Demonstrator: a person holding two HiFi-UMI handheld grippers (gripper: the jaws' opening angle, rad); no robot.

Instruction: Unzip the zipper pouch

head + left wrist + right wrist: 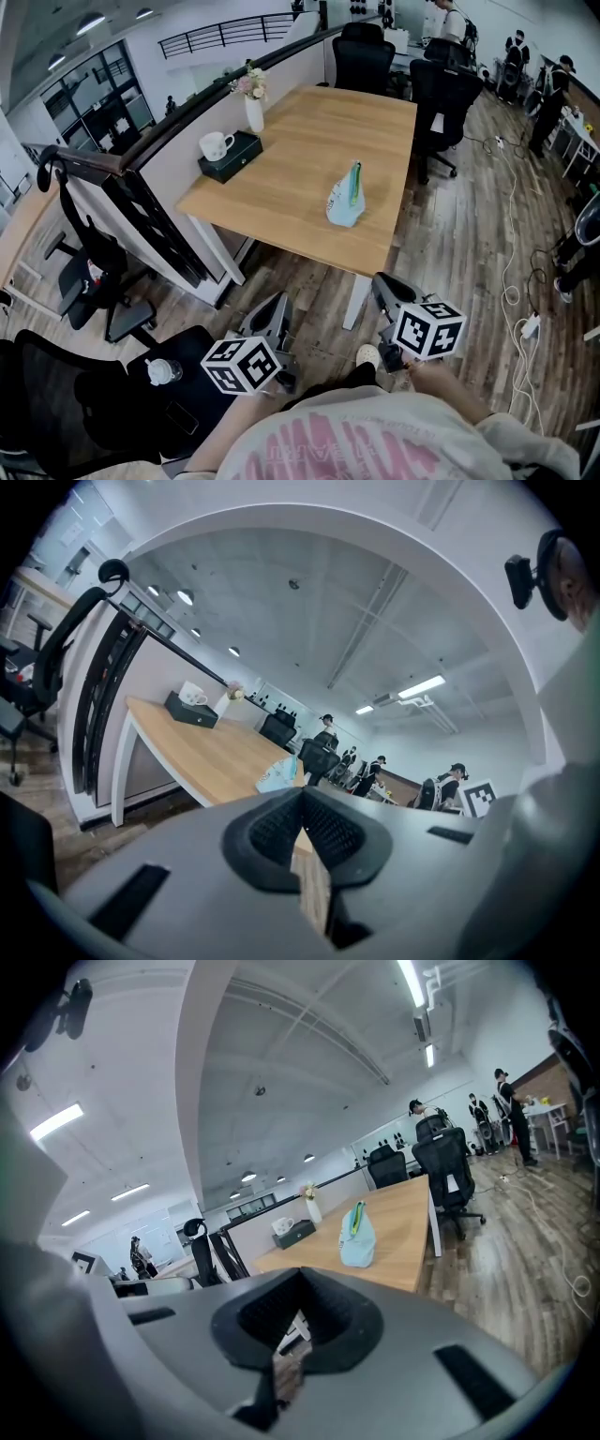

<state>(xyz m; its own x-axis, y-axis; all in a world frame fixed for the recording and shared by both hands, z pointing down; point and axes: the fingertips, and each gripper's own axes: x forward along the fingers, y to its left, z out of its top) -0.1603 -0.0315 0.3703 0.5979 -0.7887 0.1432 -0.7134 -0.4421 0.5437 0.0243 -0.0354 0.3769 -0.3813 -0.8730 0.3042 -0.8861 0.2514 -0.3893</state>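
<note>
A light blue zipper pouch [346,200] with a green zipper stands upright on the wooden table [291,178], near its front right part. It also shows in the right gripper view as the pouch [357,1237] and, small, in the left gripper view as the pouch [278,775]. Both grippers hang low in front of the table, well short of the pouch. My left gripper [272,323] is shut with nothing in it, and so is my right gripper [386,291]. In their own views the left gripper [302,829] and the right gripper [298,1321] show jaws pressed together.
A white mug [215,145] sits on a black box [230,156] by a white vase of flowers [253,101] at the table's far left. Black office chairs [441,89] stand beyond the table, another chair [89,272] at left. Cables [514,272] lie on the wood floor.
</note>
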